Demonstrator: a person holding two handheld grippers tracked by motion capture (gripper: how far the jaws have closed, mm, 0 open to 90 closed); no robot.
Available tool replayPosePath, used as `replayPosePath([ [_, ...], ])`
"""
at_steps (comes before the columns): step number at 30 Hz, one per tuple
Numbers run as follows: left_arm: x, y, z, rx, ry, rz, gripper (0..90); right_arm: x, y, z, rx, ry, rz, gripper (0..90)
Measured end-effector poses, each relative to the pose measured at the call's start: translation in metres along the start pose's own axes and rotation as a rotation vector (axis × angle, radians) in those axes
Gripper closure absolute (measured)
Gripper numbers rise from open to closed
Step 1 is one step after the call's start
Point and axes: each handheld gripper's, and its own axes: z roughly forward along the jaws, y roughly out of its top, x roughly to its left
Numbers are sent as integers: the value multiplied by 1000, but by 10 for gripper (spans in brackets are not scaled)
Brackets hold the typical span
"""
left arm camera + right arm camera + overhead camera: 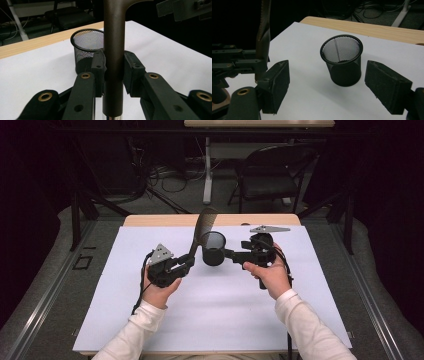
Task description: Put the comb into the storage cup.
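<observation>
On the white bench, the mesh cup stands between the released right claw; the left claw clamps a mesh skimmer, which could tip the light cup.

A black wire-mesh cylindrical cup stood upright and empty on the white table sheet, while beside it a dark long-handled utensil with a perforated oval head rose steeply, tilted, head uppermost.
</observation>
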Motion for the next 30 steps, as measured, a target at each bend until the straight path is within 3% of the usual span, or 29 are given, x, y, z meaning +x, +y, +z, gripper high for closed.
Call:
replayPosePath([
  [6,1,-1,0,1,4,-4,726,1,6,1,13,31,21,201],
  [14,1,-3,2,9,5,2,726,0,13,-1,0,21,31,201],
  [21,0,-5,4,6,10,3,726,2,17,1,14,39,24,201],
  [30,1,-6,4,7,12,1,726,5,24,0,17,39,41,274],
])
